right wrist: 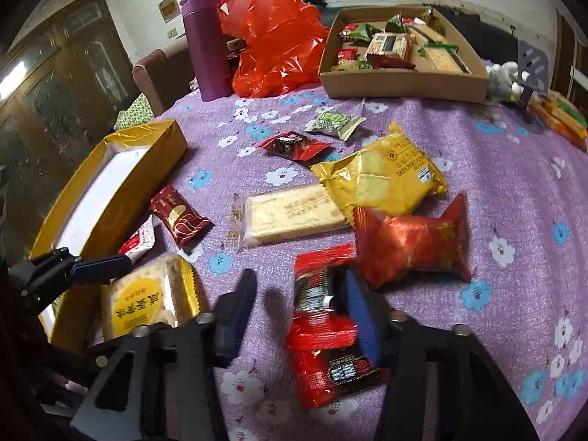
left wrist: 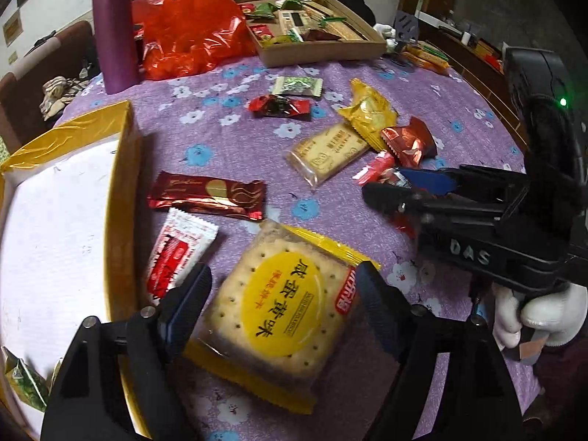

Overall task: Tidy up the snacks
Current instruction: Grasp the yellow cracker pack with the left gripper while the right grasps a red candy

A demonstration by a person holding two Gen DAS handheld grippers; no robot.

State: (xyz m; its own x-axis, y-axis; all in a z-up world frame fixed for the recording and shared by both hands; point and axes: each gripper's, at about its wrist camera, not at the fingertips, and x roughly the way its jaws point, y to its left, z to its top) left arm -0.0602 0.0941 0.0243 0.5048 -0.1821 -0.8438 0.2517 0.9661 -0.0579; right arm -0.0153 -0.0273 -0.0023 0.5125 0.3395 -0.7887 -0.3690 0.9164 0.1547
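On the table (left wrist: pixel 459 84), under a purple cloth with blue and white flowers, the square cracker pack in clear wrap with a round yellow label and yellow crimped ends (left wrist: pixel 283 316) lies low in the left wrist frame, directly between the two fingers of the left gripper (left wrist: pixel 281 301). That gripper stands wide: one pad is just beside the pack's left edge, the other just beside its right edge, and neither visibly presses yet. The pack's crimped ends run from the frame's upper right to lower left, so the pads face its shorter, flat sides. The gold-walled shallow box with a white floor (left wrist: pixel 121 198) lies just to the left of this pack, so it is the nearer container for the left hand, I judge.

In the right wrist frame, the right gripper (right wrist: pixel 301 316) is at the bottom centre, fairly narrow. The red and black glossy snack bar wrapper (right wrist: pixel 327 330) lies lengthwise along the fingers, against the right pad; a gap shows at the left pad, so no firm grip is visible. The brown cardboard tray of sorted snacks (right wrist: pixel 400 86) sits in the upper right, well apart.
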